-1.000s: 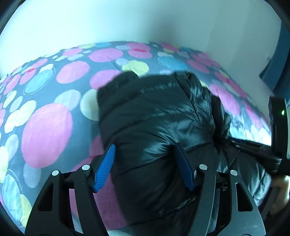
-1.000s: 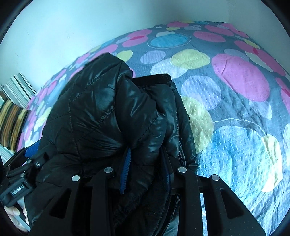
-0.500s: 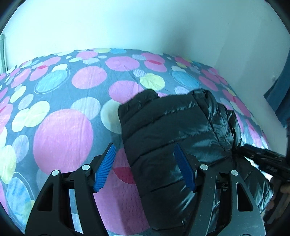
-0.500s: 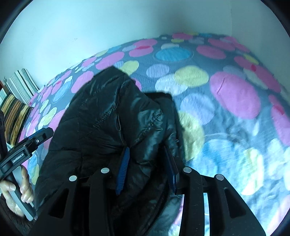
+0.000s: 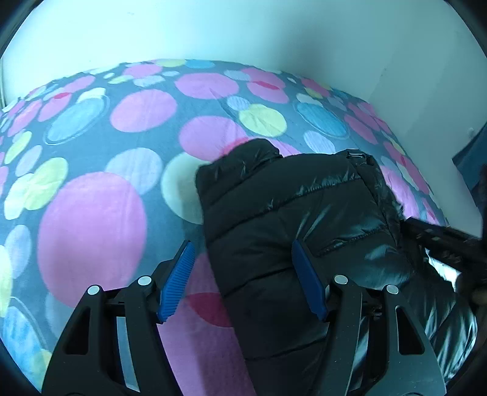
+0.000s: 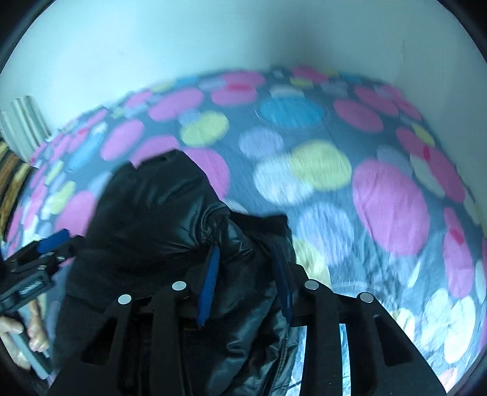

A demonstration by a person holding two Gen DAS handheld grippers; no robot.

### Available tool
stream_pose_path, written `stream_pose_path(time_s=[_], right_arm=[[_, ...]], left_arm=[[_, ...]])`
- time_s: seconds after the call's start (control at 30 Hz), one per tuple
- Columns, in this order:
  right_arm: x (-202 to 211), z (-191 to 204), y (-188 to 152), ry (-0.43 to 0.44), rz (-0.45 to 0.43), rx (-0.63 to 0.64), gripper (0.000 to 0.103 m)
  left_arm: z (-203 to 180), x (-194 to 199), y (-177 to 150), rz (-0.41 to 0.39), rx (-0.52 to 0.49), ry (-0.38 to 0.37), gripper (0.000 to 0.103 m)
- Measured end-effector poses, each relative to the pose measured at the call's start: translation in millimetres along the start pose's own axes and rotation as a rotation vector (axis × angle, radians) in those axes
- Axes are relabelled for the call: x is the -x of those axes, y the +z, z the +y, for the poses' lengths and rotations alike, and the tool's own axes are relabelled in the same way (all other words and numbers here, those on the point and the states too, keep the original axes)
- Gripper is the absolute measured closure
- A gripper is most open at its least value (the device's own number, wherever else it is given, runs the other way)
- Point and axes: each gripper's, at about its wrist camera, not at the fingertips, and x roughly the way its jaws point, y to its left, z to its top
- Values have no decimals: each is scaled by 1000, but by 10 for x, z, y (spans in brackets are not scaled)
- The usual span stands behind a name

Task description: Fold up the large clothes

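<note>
A black quilted puffer jacket (image 5: 292, 231) lies bunched on a bed under a polka-dot bedspread (image 5: 91, 219) that fills most of both views, with a pale wall (image 5: 243, 27) behind; the jacket sits toward the near edge of the bed, already doubled over itself into a thick, glossy bundle rather than spread flat.

The left gripper (image 5: 243, 274) stands open over the jacket's left side — its left pad hangs over bare bedspread, and its right pad lies against the padding without pinching it; nothing is clamped. The right gripper (image 6: 246, 274) has a fat fold of the jacket between its narrow jaws; they have just been closing, and the pads appear to press into the padding, so I read it as gripping the jacket. That view is smeared by motion, so the exact contact is hard to confirm.

The step in hand looks like the gathering of one side of the jacket for a fold across its body, with the right gripper carrying the fabric. The next move calls for the left gripper to pin or take the opposite edge; the slick, springy padding will tend to slip and puff back — a deep bite on a seam would serve better than a shallow one.
</note>
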Motion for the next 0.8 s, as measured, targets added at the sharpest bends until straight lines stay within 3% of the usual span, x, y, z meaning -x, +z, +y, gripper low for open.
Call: stream_pose_path(time_s=[0.1, 0.37, 0.8], right_arm=[[-208, -117, -157, -13, 36, -20, 68], [-460, -390, -384, 66, 34, -131, 69], [-255, -341, -357, 62, -28, -127, 66]], left_arm=[[-110, -110, -19, 14, -29, -6, 39], [-349, -325, -76, 11, -86, 37, 43], [-341, -170, -55, -13, -101, 55, 45]])
